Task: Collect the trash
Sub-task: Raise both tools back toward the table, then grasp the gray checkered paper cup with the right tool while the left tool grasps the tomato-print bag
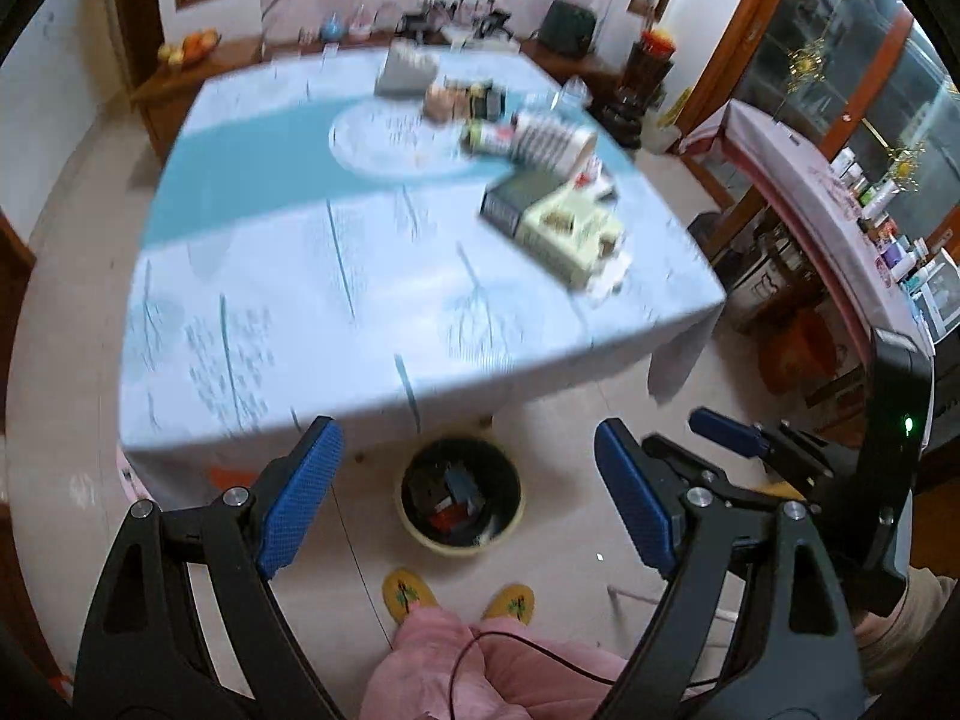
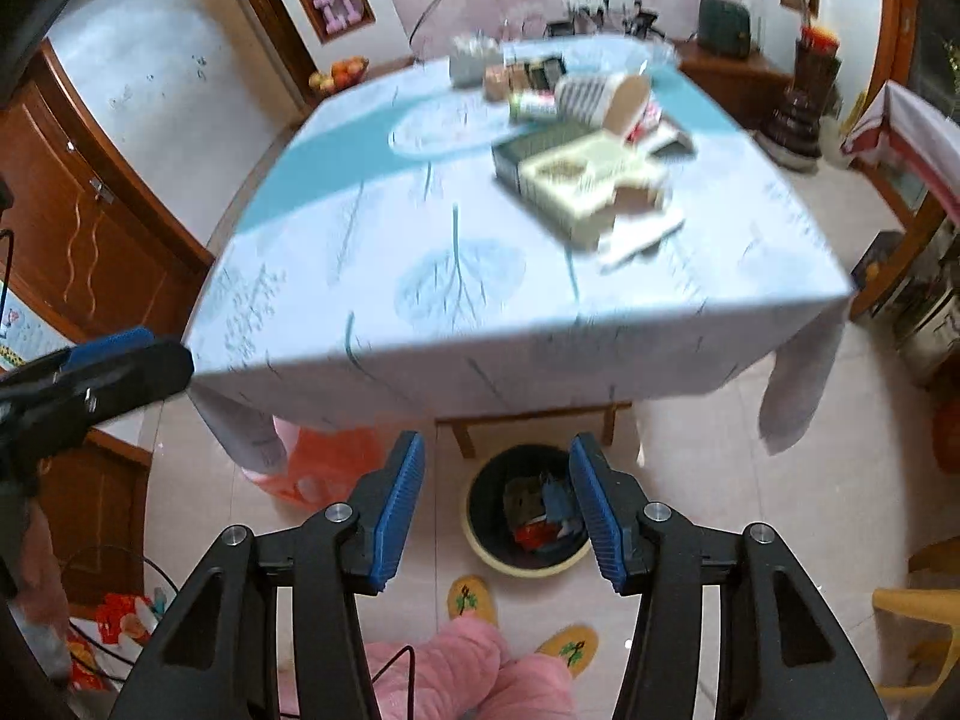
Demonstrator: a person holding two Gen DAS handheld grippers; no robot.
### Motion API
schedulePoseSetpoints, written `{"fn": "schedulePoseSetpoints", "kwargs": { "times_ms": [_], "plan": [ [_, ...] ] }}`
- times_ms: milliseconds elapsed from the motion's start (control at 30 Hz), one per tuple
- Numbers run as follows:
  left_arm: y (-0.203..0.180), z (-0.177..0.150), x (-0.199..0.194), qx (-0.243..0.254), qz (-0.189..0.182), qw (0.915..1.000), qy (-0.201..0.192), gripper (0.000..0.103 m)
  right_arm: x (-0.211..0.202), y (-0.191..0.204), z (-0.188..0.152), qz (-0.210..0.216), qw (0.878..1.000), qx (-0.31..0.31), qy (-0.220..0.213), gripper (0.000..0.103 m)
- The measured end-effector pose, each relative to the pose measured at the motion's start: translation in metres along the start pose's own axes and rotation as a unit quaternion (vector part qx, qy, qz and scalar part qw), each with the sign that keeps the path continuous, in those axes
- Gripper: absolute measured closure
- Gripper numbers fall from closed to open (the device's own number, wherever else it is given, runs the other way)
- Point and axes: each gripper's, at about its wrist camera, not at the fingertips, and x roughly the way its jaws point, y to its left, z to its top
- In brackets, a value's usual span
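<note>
Tiled floor, table (image 1: 360, 276) above — bin (image 2: 528, 516) under its near edge.
I see both claws, left (image 1: 468, 498) and right (image 2: 495, 504), gaping empty; trash (image 1: 558, 222) piled at two o'clock on the table.

Table (image 1: 360, 300) front seemingly clear.

Below me on the floor, near the table's near edge, my round bin (image 1: 461, 498) stands upright, cream rim, dark inside, holding red and blue scraps. Boxes and wrappers (image 2: 576, 186) clutter the table's far right.
</note>
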Motion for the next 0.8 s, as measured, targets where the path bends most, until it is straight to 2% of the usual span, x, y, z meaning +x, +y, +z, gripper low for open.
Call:
{"fn": "schedulePoseSetpoints", "kwargs": {
  "times_ms": [167, 400, 600, 800],
  "plan": [
    [0.001, 0.032, -0.028, 0.017, -0.008, 0.9992, -0.034, 0.019, -0.035, 0.002, 0.019, -0.022, 0.999, 0.014, -0.035, 0.052],
    [0.002, 0.074, -0.044, 0.043, -0.017, 0.9966, -0.068, 0.019, -0.052, -0.006, 0.050, -0.047, 0.995, 0.041, -0.075, 0.051],
    [0.008, 0.103, -0.038, 0.044, -0.036, 0.9965, -0.062, 0.019, -0.065, -0.006, 0.087, -0.062, 0.992, 0.047, -0.101, 0.047],
    [0.010, 0.134, -0.018, 0.054, -0.040, 0.9964, -0.053, 0.019, -0.062, -0.008, 0.127, -0.061, 0.992, 0.039, -0.102, 0.039]
  ]
}}
